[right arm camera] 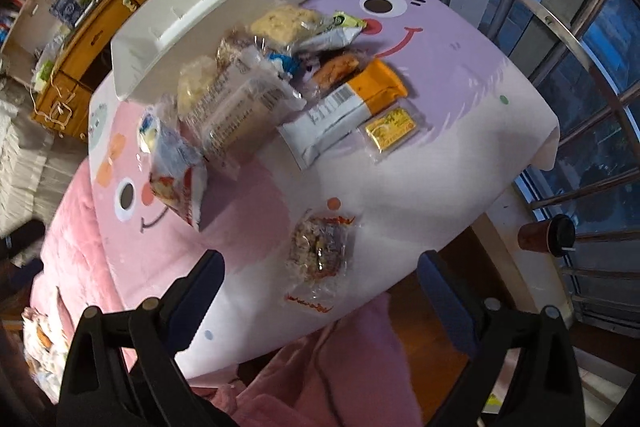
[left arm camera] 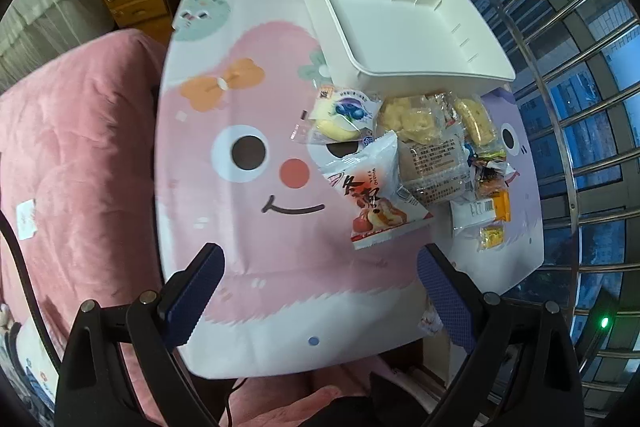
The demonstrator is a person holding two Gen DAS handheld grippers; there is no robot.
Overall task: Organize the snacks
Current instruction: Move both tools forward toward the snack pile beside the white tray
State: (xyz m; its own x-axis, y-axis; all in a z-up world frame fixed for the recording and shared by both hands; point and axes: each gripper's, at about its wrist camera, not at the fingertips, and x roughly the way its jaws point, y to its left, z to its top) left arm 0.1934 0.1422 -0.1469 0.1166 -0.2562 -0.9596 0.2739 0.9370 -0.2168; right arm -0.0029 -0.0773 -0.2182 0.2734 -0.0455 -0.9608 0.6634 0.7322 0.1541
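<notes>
I have both grippers pointed steeply down over the small worktop (left arm camera: 224,219) with the cartoon faces printed on it. The left gripper (left arm camera: 320,275) has its fingers (left arm camera: 196,287) spread wide with nothing between them, hanging over the pink face near the worktop's close edge. The right gripper (right arm camera: 320,287) also shows its fingers (right arm camera: 200,291) wide apart and empty.

The snacks lie in a loose heap beside the white bin (left arm camera: 404,23), which sits at the far side of the worktop and has nothing in it. Nearest my left fingers is the red-and-white bread packet (left arm camera: 376,195), tilted up against a clear-wrapped cake with a printed label (left arm camera: 432,163). Behind them, just against the bin's front wall, lie a blueberry-print packet (left arm camera: 344,115) and two clear bags of pale yellow pastries (left arm camera: 408,119). Further right are small candy wrappers, a white-and-orange bar (right arm camera: 344,107) and a flat gold-wrapped piece (right arm camera: 392,129).

From the right wrist view, one clear packet of a nut-and-seed bar with orange trim (right arm camera: 320,251) lies apart from the heap, near the worktop's close edge and just ahead of my right fingers. A pink quilt (left arm camera: 72,147) covers the bed beside the worktop.
</notes>
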